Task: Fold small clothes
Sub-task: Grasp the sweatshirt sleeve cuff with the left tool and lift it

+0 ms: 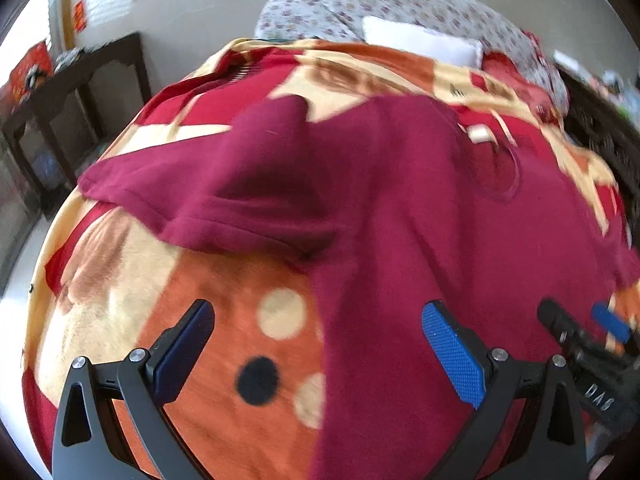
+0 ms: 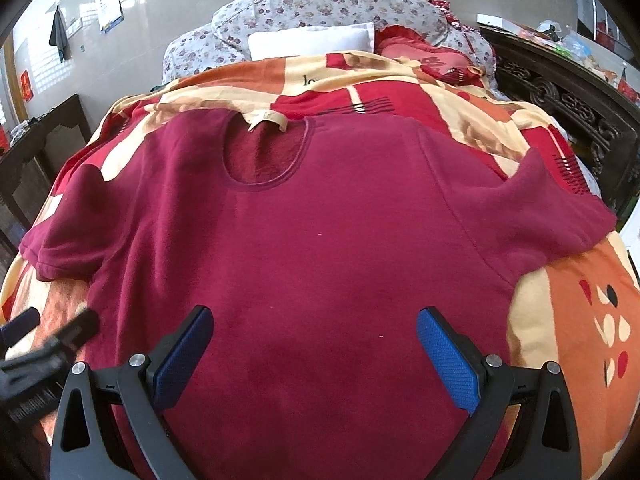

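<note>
In the left wrist view, the left gripper (image 1: 318, 354) sits at the bottom of the frame with its two blue pads far apart and nothing between them. Under it is the blanket (image 1: 224, 344) with big dots. The dark red shirt (image 1: 400, 208) fills the middle and right of the frame. Its side edge runs from the bottom middle up toward the top, so the shirt's long way goes up the frame, away from the claw. Only the right pad hangs over the shirt; the left pad hangs over the blanket. One short sleeve (image 1: 208, 196) sticks out to the left of the frame, up above the claw. The right gripper (image 1: 580, 332) peeks in at the lower right, blurry.

In the right wrist view, the right gripper (image 2: 314, 356) is at the bottom, pads wide apart, holding nothing. The shirt (image 2: 312, 240) lies flat and spread out on the blanket (image 2: 568, 320), filling the middle. Its neck hole (image 2: 266, 160) points to the top of the frame, and the bottom of the shirt is nearest the claw. The other sleeve (image 2: 560, 208) reaches to the right. Pillows (image 2: 320, 16) sit at the top.

I think the left claw is nearer the left sleeve and side edge, so it would grab there to fold inward
</note>
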`<action>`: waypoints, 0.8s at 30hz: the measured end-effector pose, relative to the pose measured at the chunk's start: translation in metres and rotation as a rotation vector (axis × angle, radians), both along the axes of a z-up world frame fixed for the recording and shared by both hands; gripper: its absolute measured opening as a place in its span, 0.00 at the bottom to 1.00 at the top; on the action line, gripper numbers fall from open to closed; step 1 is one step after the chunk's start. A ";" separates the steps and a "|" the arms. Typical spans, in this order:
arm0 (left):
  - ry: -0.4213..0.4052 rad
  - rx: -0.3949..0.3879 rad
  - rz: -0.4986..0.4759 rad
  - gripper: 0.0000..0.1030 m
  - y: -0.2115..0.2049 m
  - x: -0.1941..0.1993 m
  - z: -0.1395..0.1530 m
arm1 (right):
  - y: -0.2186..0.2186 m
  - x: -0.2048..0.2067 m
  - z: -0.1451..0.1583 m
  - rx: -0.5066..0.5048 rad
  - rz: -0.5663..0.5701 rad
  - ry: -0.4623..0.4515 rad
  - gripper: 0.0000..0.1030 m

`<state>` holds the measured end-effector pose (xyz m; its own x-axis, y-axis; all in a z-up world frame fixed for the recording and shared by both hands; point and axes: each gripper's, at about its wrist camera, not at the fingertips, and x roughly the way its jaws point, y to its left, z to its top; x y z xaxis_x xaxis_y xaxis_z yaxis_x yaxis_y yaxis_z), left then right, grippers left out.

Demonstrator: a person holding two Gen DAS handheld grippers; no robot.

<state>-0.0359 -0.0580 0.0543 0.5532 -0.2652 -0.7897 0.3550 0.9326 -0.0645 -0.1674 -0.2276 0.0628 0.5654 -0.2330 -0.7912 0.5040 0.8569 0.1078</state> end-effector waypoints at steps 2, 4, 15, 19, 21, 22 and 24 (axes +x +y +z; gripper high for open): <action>0.008 -0.028 0.045 1.00 0.020 0.014 0.004 | 0.002 0.002 -0.001 0.009 0.011 0.000 1.00; 0.020 -0.054 0.117 1.00 0.048 0.036 0.008 | 0.004 0.004 -0.001 0.014 0.021 -0.005 1.00; 0.166 -0.207 0.526 0.61 0.193 0.181 -0.022 | 0.010 0.011 -0.002 0.071 0.063 -0.013 1.00; 0.175 -0.318 0.613 0.61 0.208 0.204 -0.040 | 0.014 0.013 0.000 0.061 0.073 -0.013 1.00; 0.159 -0.323 0.608 0.58 0.203 0.212 -0.040 | 0.014 0.015 0.000 0.059 0.077 -0.011 1.00; 0.163 -0.333 0.601 0.51 0.202 0.216 -0.040 | 0.014 0.015 0.000 0.059 0.079 -0.009 1.00; 0.179 -0.364 0.575 0.07 0.200 0.220 -0.038 | 0.013 0.015 -0.001 0.065 0.080 -0.009 1.00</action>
<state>0.1844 0.1421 0.0159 0.5545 -0.2350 -0.7983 -0.2328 0.8772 -0.4199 -0.1529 -0.2144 0.0618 0.5870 -0.1353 -0.7982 0.4329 0.8856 0.1683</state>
